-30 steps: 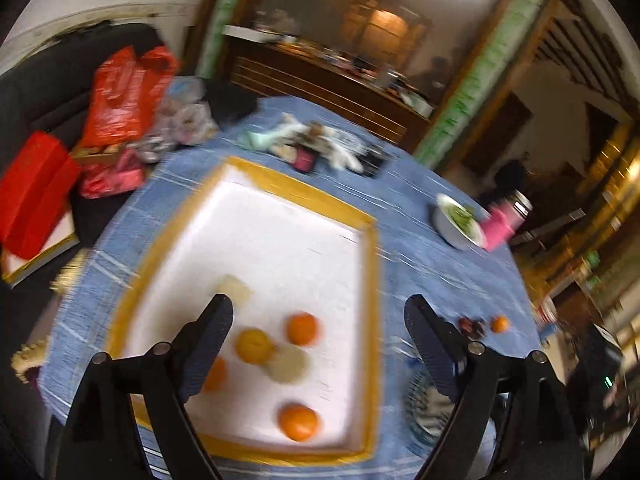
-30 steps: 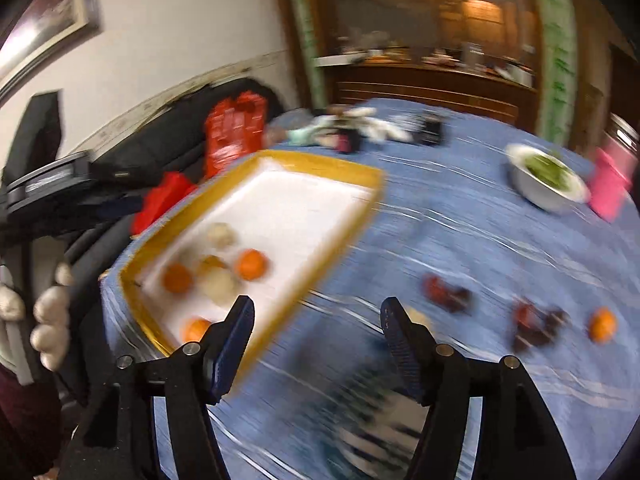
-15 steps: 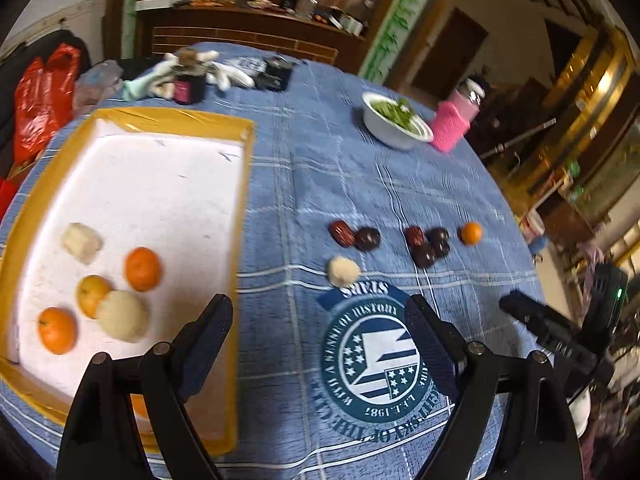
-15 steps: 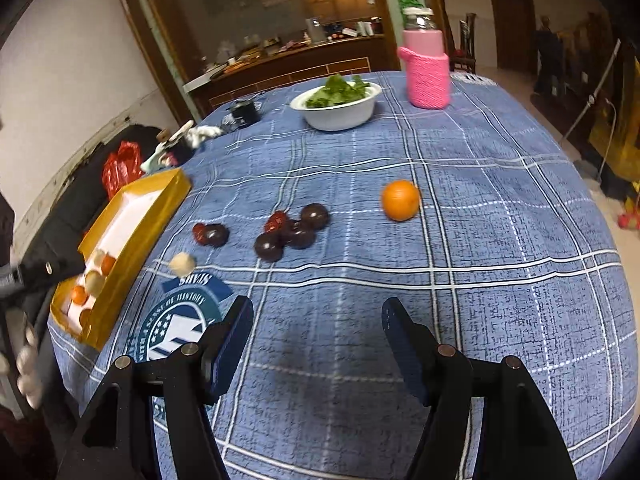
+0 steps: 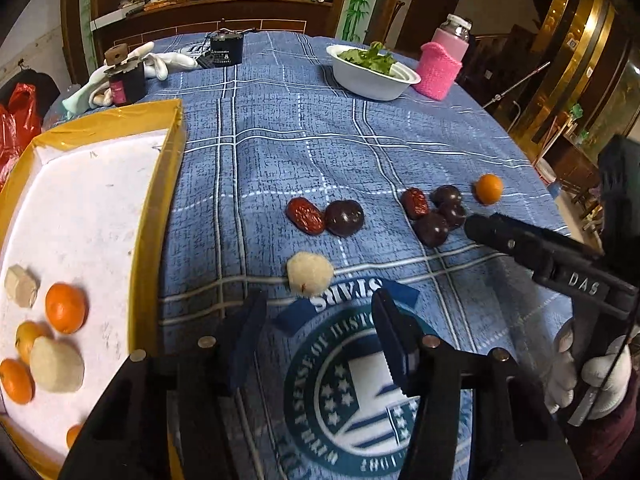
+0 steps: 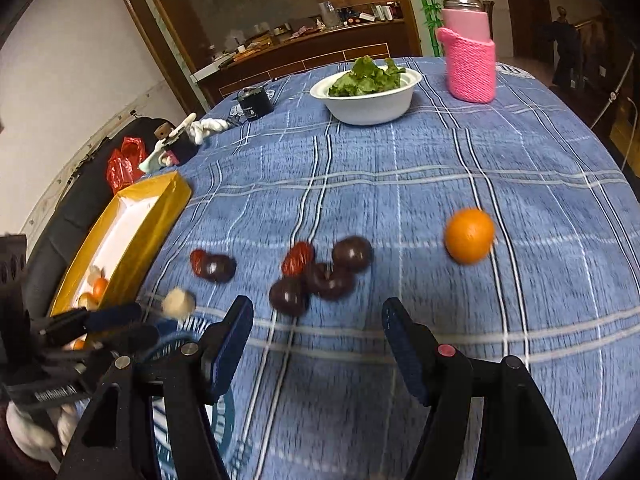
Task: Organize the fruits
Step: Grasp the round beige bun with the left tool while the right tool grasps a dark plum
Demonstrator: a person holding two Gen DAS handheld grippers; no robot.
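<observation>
Loose fruit lies on the blue checked cloth: a pale round fruit (image 5: 310,278), a red date (image 5: 305,216) touching a dark plum (image 5: 344,218), a cluster of dark plums and a date (image 5: 434,216), and an orange (image 5: 489,188). My left gripper (image 5: 320,308) hovers just short of the pale fruit. Its jaws are closing, and nothing is between them. My right gripper (image 6: 319,312) stands open and empty just before the plum cluster (image 6: 316,280), with the orange (image 6: 469,235) farther right. The yellow-rimmed white tray (image 5: 160,200) at left holds several oranges (image 5: 65,307) and pale fruits (image 5: 56,364).
At the back of the table stand a white bowl of greens (image 5: 372,72), a bottle in a pink knitted sleeve (image 5: 440,64), a black box (image 5: 226,50), and a dark jar (image 5: 126,80) on white gloves. A red bag (image 5: 16,120) lies beyond the tray.
Both views swung from the tray to the loose fruit on the cloth and came lower. The left jaws have narrowed. The right jaws kept the same width.
</observation>
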